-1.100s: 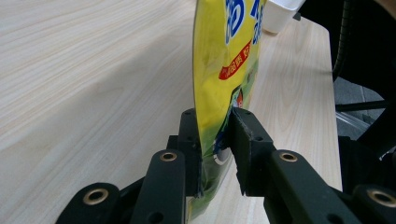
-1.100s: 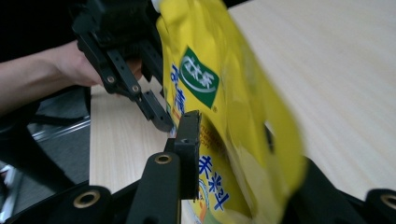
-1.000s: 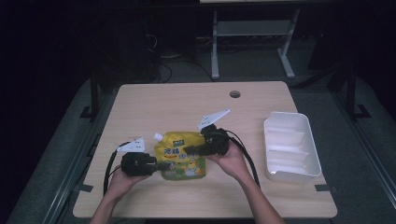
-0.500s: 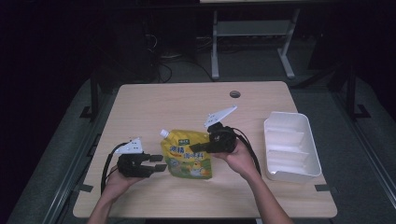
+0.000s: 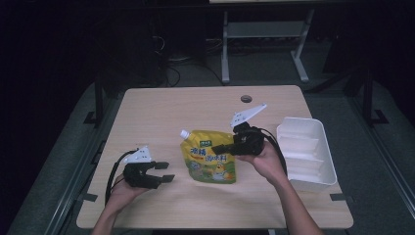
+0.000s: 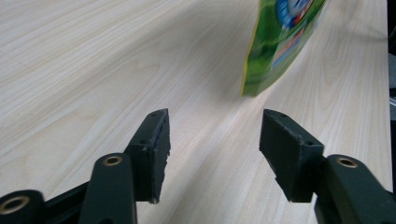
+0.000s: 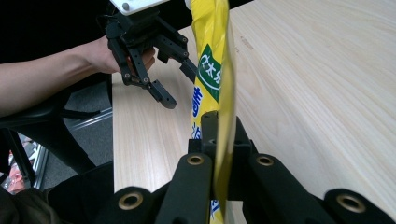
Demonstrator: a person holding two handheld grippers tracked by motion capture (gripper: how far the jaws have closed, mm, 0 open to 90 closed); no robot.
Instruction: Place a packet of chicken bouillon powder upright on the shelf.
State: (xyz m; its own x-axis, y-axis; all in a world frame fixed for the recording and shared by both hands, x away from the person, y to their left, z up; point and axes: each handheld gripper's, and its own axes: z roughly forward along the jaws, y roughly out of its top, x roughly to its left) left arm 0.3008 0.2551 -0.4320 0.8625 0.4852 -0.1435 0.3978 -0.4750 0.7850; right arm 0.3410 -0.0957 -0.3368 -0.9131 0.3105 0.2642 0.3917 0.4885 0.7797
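A yellow-green spout pouch (image 5: 209,157) with a white cap (image 5: 184,133) is held up over the middle of the table. My right gripper (image 5: 222,147) is shut on its right edge. In the right gripper view the pouch (image 7: 212,60) runs edge-on between the closed jaws (image 7: 219,126). My left gripper (image 5: 164,171) rests to the pouch's left, apart from it. Its jaws have just been opening and stand open (image 6: 215,126) with nothing between them. The pouch's lower corner (image 6: 280,42) hangs just off the wood ahead of them. The left gripper (image 7: 180,84) also shows beyond the pouch in the right gripper view.
A white divided tray (image 5: 299,122) sits at the table's right edge, close to my right hand. The wooden table (image 5: 161,112) has a round cable hole (image 5: 246,99) near its far edge. Dark floor and a metal stand lie beyond.
The left gripper opened and let go of the pouch, staying where it was. The right gripper carried the pouch up and to the right, from lying flat to hanging.
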